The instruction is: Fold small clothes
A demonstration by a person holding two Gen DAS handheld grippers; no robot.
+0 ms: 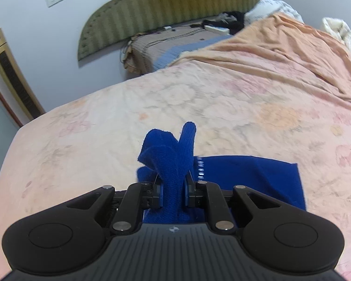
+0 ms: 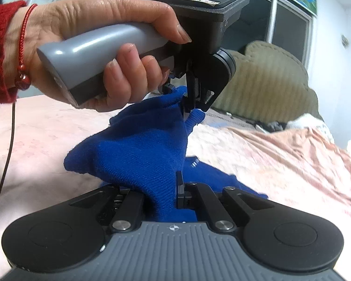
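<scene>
Garment: blue knit piece (image 1: 257, 178), part flat on the bed (image 1: 199, 98), near edge lifted.
Left gripper (image 1: 173, 192): clamped on a bunched blue fold that sticks up between its fingers.
Right gripper (image 2: 161, 194): clamped on the same cloth, near the left one; its left finger is hidden by fabric.
Hand (image 2: 100, 46): holds the left gripper's grey handle above the cloth.
Zipper (image 1: 200, 168): teeth show just right of the left grip.
Risk: uneven pull from the two close grips could twist the fold.
Risk: thick bunched knit may slip out, dropping the edge crooked.
Risk: zipper could snag.
</scene>
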